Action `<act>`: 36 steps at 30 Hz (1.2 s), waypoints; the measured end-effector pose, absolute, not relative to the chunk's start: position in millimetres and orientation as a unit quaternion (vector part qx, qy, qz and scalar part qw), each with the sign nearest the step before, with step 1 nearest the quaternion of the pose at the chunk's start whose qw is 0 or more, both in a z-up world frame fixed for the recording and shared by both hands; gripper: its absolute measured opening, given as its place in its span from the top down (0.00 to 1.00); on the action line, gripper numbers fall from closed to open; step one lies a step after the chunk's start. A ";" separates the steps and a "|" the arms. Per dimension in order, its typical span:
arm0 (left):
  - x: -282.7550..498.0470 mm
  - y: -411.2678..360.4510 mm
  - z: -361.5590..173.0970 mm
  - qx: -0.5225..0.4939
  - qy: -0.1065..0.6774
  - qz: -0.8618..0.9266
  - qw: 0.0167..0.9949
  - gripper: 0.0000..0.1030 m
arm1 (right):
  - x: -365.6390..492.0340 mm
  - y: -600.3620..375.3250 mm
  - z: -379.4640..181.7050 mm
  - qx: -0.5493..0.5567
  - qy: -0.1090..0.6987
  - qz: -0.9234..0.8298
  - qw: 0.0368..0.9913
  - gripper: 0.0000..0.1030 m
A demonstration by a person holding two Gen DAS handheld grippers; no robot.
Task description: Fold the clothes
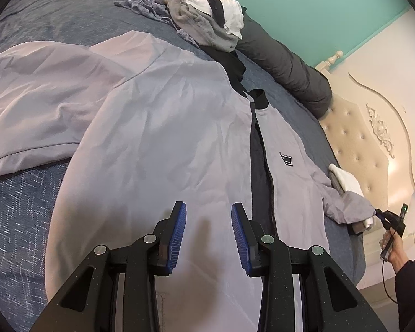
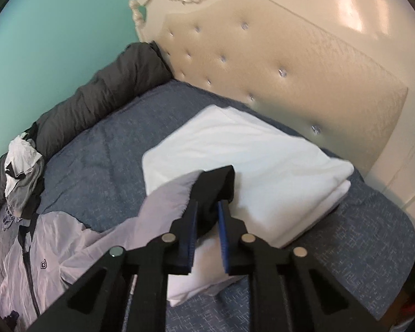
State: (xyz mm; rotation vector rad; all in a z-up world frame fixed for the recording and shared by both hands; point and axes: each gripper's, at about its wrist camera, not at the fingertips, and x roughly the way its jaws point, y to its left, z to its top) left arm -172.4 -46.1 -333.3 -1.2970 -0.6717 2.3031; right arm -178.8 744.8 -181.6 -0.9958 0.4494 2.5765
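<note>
A light grey zip jacket [image 1: 157,138] lies spread face up on the blue bedspread [image 1: 22,207], its dark zip [image 1: 258,152] running up the middle. My left gripper [image 1: 209,215] hovers over the jacket's front panel, open, with nothing between its blue pads. My right gripper [image 2: 207,210] is shut on the black cuff [image 2: 215,182] of the jacket's sleeve, held up over a folded white cloth [image 2: 249,160]. The left wrist view shows the same gripper [image 1: 377,211] at the far right, in a person's hand [image 1: 393,246], with the sleeve [image 1: 348,204] stretched out towards it.
A pile of unfolded grey, white and black clothes [image 1: 210,19] lies at the far side of the bed. A dark rolled duvet [image 1: 285,63] runs along the teal wall. The cream tufted headboard [image 2: 290,55] stands just behind the white cloth.
</note>
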 end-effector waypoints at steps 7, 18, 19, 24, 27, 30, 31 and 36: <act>-169.9 -49.0 -326.7 -0.459 -0.242 0.829 0.208 0.64 | -177.3 718.0 -145.4 -0.306 0.138 0.934 0.125 0.90; -156.0 -64.8 -299.9 -0.437 -0.244 0.841 0.205 0.64 | -172.8 668.4 -78.6 -0.250 0.133 0.958 0.036 0.90; -154.4 -66.8 -296.7 -0.435 -0.245 0.842 0.205 0.64 | -173.9 661.5 -73.2 -0.245 0.132 0.960 0.025 0.90; -138.8 -80.3 -272.8 -0.423 -0.249 0.848 0.202 0.64 | -183.8 615.6 -49.3 -0.233 0.124 0.964 -0.031 0.91; -128.0 -90.0 -258.9 -0.420 -0.242 0.853 0.195 0.64 | -190.5 583.6 -37.4 -0.226 0.123 0.964 -0.068 0.91; -117.4 -101.2 -247.7 -0.418 -0.237 0.857 0.187 0.64 | -197.3 545.7 -27.4 -0.224 0.118 0.961 -0.109 0.91; -114.0 -104.8 -245.4 -0.418 -0.236 0.858 0.184 0.64 | -199.0 532.1 -24.7 -0.223 0.116 0.960 -0.122 0.91; -96.9 -122.8 -234.3 -0.419 -0.231 0.861 0.171 0.64 | -201.1 454.4 -10.7 -0.222 0.107 0.948 -0.203 0.92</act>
